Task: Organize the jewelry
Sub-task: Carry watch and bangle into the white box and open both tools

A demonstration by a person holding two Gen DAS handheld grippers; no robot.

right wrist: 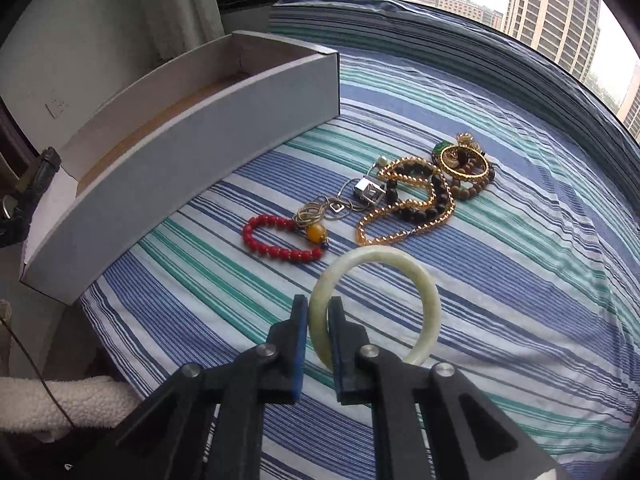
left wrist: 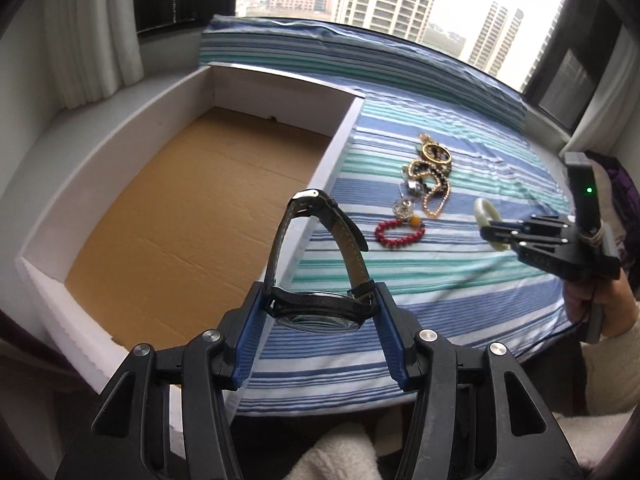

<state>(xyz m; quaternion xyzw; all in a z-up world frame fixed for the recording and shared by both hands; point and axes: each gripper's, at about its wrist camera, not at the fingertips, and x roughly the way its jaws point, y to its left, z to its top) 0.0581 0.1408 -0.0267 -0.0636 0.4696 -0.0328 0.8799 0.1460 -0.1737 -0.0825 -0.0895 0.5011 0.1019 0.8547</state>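
Observation:
My left gripper is shut on a black wristwatch, its case clamped between the blue pads and its strap looping upward, over the right wall of the white box. My right gripper is shut on the rim of a pale green jade bangle, held just above the striped cloth. In the left wrist view the right gripper shows at the right with the bangle. A red bead bracelet, gold chains and a gold bangle lie in a pile on the cloth.
The white box has a bare brown cardboard floor. A window with tall buildings runs behind the striped cloth. A white curtain hangs at the far left. A fleecy sleeve shows at the lower left.

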